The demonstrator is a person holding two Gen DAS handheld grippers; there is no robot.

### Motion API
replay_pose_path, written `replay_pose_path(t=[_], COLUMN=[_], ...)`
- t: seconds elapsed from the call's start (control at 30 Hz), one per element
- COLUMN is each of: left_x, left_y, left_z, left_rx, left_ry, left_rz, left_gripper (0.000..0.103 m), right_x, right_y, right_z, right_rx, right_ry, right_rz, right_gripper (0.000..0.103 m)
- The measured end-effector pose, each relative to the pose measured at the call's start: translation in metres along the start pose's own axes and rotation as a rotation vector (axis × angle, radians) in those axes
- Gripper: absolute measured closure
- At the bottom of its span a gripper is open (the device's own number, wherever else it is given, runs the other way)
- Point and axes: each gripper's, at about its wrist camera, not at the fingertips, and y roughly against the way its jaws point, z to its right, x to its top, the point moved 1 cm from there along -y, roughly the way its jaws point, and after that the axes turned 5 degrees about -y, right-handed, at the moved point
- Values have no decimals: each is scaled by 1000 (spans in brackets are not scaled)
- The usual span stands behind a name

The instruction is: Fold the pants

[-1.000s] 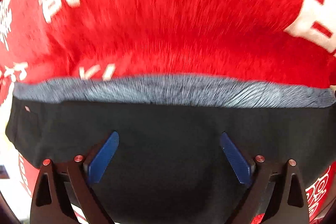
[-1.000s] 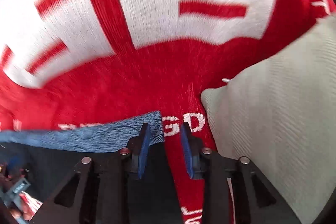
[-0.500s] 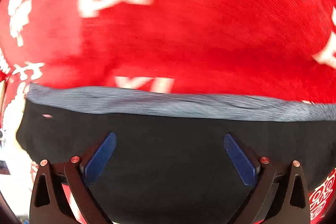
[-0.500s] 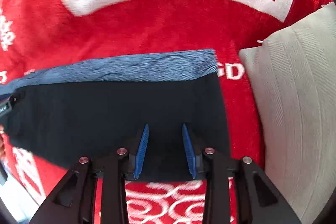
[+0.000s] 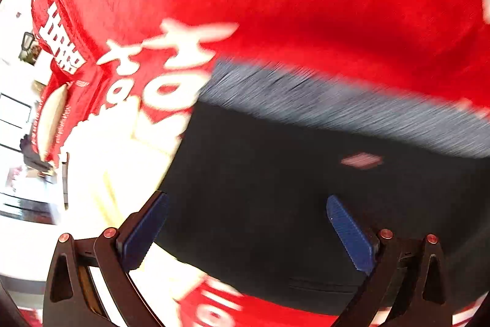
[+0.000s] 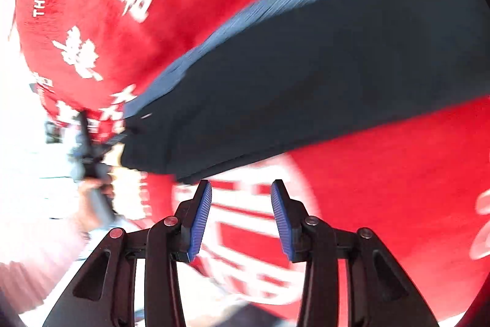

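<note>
- Pants (image 5: pixel 306 189) are lying flat and dark on the red blanket (image 5: pixel 306 5), grey band (image 5: pixel 352 106) at the far edge.
- Left tool (image 5: pixel 246 230) is hanging wide over them, holding nothing.
- Right tool (image 6: pixel 241 218) is sitting partly spread just beside the near edge, holding nothing.
- Pinching the edge evenly is looking best for a neat fold.

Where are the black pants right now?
The black pants lie flat on the red blanket, just beyond the open right gripper; in the left wrist view they spread under the left gripper.
</note>
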Motion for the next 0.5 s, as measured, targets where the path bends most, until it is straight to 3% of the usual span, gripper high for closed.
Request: replay_pose_path(t=[0.1, 0.23, 0.33, 0.5], left_x=[-8, -11, -10, -10], left_y=[-16, -18, -29, -30], left_z=[-18, -20, -30, -31], left_rx=[-132, -187, -248, -286], left_ry=[26, 6, 18, 26], left_rz=[44, 78, 79, 99], left_gripper=[0, 0, 0, 0], right_x=[-9, -13, -3, 6], right_y=[-52, -94, -96, -102], right_z=[-8, -14, -20, -24], right_rx=[52, 100, 119, 125], right_ry=[-25, -76, -99, -150], right_rz=[-37, -49, -18, 17], right_gripper=[59, 59, 59, 59])
